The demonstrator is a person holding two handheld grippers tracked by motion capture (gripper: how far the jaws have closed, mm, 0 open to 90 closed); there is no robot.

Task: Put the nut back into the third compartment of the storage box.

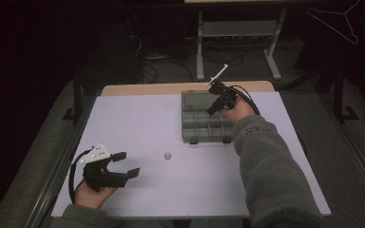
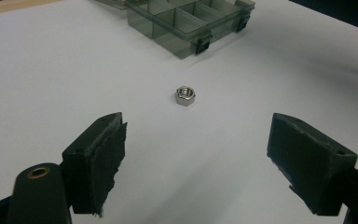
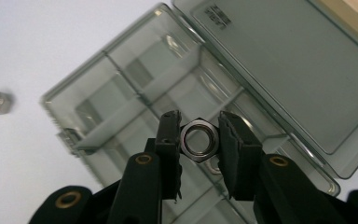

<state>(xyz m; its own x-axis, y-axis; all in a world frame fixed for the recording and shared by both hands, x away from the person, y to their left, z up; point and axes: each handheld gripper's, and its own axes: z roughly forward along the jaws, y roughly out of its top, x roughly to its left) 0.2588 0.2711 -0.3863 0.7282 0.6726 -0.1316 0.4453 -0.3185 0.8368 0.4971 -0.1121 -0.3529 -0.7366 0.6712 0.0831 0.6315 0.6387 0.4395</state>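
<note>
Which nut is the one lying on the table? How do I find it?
Look at the white table and find the grey plastic box with little compartments. In front of that box, out on the bare table, lies a small shiny six-sided nut. It lies alone and untouched, while the other nut is pinched in the right claw above the box.

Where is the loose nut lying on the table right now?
The loose nut lies on the white table between the open left gripper and the grey compartment box.

High view overlooks the table (image 1: 138,123); both close gripper views seemingly share the compartment box (image 2: 191,23).
</note>
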